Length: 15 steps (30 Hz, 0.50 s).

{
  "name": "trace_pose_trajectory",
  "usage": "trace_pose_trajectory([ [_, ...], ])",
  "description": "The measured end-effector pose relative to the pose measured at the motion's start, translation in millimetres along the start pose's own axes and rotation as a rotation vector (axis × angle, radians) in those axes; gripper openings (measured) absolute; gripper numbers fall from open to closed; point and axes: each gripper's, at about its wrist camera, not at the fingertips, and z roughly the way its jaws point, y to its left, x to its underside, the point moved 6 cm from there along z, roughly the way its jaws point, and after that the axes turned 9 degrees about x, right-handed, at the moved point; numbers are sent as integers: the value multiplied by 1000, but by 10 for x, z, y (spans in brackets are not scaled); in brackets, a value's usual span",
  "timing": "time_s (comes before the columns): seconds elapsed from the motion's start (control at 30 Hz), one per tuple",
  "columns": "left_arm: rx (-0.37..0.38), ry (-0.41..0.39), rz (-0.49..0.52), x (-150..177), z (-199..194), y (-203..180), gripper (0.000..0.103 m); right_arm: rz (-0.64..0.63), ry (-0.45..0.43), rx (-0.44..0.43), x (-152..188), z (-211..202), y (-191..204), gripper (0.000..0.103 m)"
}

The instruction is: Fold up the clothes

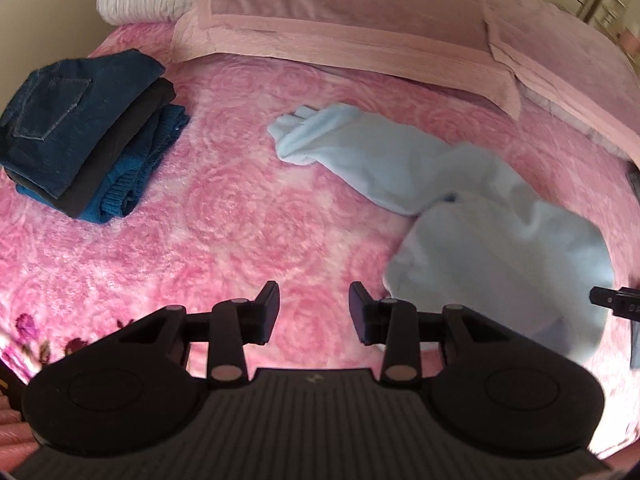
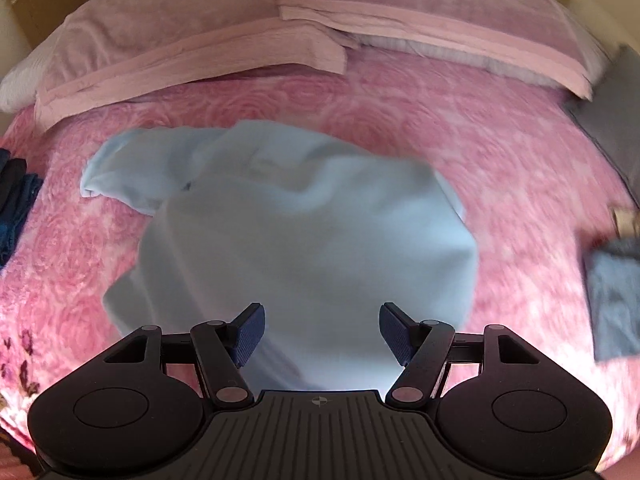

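Bed: a pink rose-patterned bedspread point(image 1: 224, 208) covers it, with pale pink pillows point(image 1: 340, 20) across the far end.
Garment to fold: a light blue fleece top point(image 2: 304, 232) lies rumpled mid-bed, one sleeve point(image 1: 320, 140) trailing toward the pillows; its body is blurred, so the folds are hard to read.
Left gripper point(image 1: 314, 312): hangs over bare bedspread just beside the top's near edge, fingers released with a clear gap, nothing between them.
Right gripper point(image 2: 322, 332): hangs over the near part of the top, fingers spread wide; the blue cloth shows behind the gap but the pads do not press it.
Folded pile: dark jeans point(image 1: 60, 120) on top, a dark piece and a blue knit under it, well apart at the bed's left.
Right edge: a grey-blue cloth point(image 2: 612, 304) is cut off and smeared; I cannot tell what it is.
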Motion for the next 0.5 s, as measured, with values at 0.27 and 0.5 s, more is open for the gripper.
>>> trace_pose_trajectory([
  [0.27,5,18,-111,-202,513,193,34,-167,-39,-58,-531,705,536,67],
  [0.5,-8,48,-181,-335,878,396,34,-385,-135,-143,-924,1198,1343,67],
])
